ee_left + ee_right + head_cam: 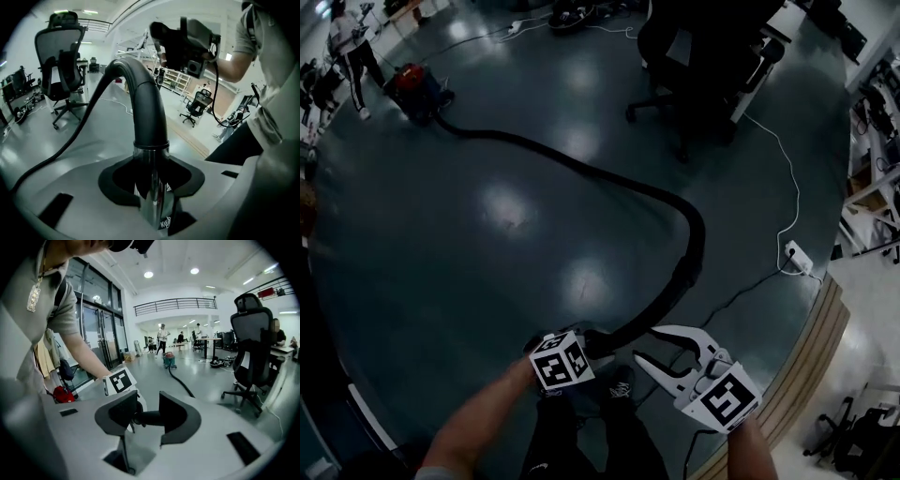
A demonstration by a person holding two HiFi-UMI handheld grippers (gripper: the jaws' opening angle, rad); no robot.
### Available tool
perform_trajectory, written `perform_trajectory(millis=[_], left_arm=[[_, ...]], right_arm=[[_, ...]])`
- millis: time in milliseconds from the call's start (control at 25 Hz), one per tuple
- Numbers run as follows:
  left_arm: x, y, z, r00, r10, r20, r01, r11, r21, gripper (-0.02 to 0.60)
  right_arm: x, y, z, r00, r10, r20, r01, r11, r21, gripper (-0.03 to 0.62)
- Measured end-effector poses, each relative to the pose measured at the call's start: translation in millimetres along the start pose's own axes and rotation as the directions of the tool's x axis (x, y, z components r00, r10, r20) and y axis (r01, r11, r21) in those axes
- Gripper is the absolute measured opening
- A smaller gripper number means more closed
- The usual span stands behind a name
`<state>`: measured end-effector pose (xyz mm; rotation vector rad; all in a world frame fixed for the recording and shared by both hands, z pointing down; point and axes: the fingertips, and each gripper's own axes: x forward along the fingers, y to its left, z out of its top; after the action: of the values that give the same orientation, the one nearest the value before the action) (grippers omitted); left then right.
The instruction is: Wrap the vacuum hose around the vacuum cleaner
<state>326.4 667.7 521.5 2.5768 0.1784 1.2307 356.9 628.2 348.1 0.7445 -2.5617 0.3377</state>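
Left tool (152, 185) clamps the hose (581, 169) end, right tool (147, 418) half open and empty; I see hose strung across the floor (487, 272) from the far vacuum (414, 89), nothing wrapped yet.

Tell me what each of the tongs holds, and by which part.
Left tongs: the vacuum hose, gripped on its chrome end tube. Right tongs: nothing; their jaws stand apart, the hose only seen across the gap.

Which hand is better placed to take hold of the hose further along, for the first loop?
Right, probably. The left tool clamps the hose at its metal end, while the right tool has its jaws apart, close beside the hose.
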Motion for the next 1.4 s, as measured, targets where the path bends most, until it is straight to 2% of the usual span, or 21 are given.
perform_trajectory(millis=[160,320,400,600,720,840,1040,1240,1400], left_arm=[[-41.7,-11.3,50.0,0.996,0.063,0.065,-0.059,0.997,-0.048,0.158],[-88.9,-15.1,92.1,0.987,0.11,0.114,-0.103,0.993,-0.064,0.158],[-112.1,-17.8,101.9,0.984,0.129,0.122,-0.122,0.991,-0.059,0.158],[-165.6,-21.2,103.1,0.977,0.143,0.159,-0.141,0.99,-0.026,0.158],[-206.9,-13.3,101.9,0.969,0.143,0.203,-0.141,0.99,-0.023,0.158],[-246.4,1.2,100.0,0.954,0.144,0.263,-0.138,0.99,-0.042,0.158],[-309.1,34.5,95.6,0.914,0.163,0.372,-0.158,0.987,-0.044,0.158],[-372.3,70.6,97.6,0.876,0.201,0.438,-0.217,0.976,-0.013,0.158],[-407.2,97.1,104.1,0.843,0.229,0.488,-0.25,0.968,-0.023,0.158]], right_arm=[[-51.3,9.0,22.2,0.999,-0.031,0.043,0.029,0.998,0.05,0.146],[-80.6,21.7,33.2,0.998,-0.042,0.041,0.038,0.994,0.106,0.146],[-88.2,27.8,44.3,0.998,-0.053,0.041,0.047,0.99,0.135,0.146],[-86.1,25.7,77.6,0.995,-0.097,0.018,0.095,0.993,0.075,0.146],[-67.6,20.6,121.0,0.992,-0.122,0.031,0.121,0.992,0.049,0.146],[-34.5,25.8,155.5,0.994,-0.106,0.025,0.105,0.994,0.031,0.146],[27.2,33.0,186.2,0.996,-0.083,-0.009,0.083,0.997,0.0,0.146],[88.6,41.3,207.1,0.998,-0.048,-0.043,0.048,0.999,0.001,0.146],[138.9,40.6,213.9,0.998,-0.024,-0.056,0.025,0.999,0.031,0.146]])
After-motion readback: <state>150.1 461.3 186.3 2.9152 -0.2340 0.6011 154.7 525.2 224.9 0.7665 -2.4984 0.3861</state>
